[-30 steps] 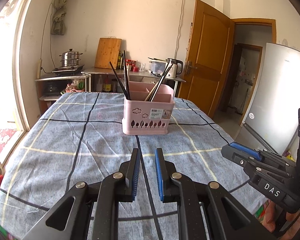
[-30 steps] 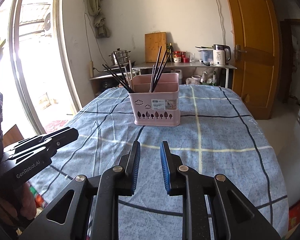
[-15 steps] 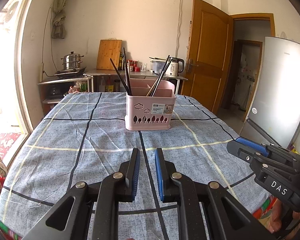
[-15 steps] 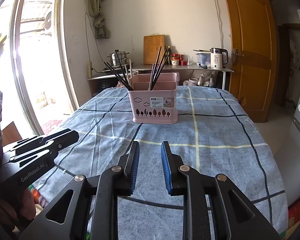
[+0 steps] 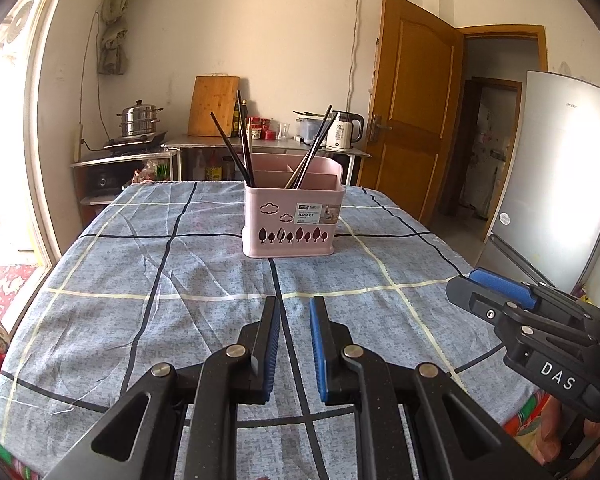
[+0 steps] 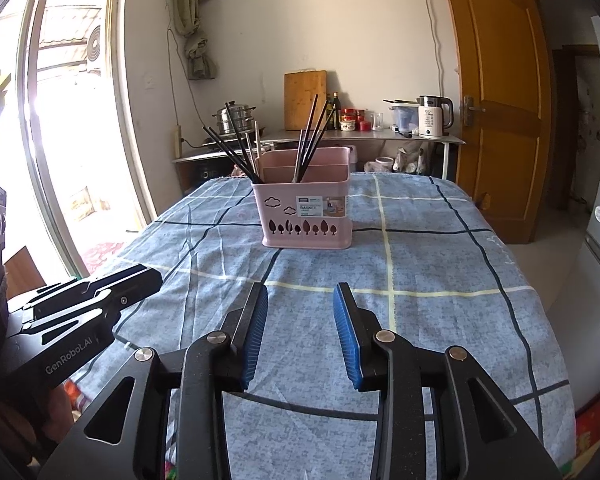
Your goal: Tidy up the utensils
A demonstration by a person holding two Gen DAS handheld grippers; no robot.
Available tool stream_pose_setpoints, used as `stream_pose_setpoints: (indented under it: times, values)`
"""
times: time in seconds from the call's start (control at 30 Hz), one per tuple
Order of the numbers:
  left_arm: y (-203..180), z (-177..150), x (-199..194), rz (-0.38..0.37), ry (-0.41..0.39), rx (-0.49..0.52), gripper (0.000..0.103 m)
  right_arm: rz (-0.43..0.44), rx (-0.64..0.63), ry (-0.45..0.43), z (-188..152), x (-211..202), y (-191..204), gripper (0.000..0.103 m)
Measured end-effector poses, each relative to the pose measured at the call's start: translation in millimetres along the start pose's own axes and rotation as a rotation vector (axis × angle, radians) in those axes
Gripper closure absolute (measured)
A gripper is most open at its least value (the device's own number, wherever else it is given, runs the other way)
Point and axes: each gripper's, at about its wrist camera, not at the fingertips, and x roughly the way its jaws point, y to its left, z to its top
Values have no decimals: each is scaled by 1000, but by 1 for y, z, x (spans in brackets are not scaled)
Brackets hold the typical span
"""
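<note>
Left gripper (image 5: 295, 312): near table (image 5: 100, 280) edge, empty, pads narrowly parted.

Pink basket (image 6: 306, 216): mid-table, toward far edge; black chopsticks (image 6: 236, 156) leaning in left and middle compartments.

Right gripper (image 6: 300, 312): jaws opening, nothing between.

Risk, I judge: nudging the leaning sticks could tip the light basket.

Change: my right jaws stand wider than a second ago; left unchanged.

Pink basket (image 5: 292, 220), black chopsticks (image 5: 230, 142), blue checked tablecloth (image 5: 140, 272).
</note>
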Motion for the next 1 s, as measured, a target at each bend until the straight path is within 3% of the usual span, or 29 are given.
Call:
stream_pose_setpoints:
  times: [1.0]
  values:
    - [-5,-1,-4,-1,-5,17,88,7,-9,-1,-1,0,3,67]
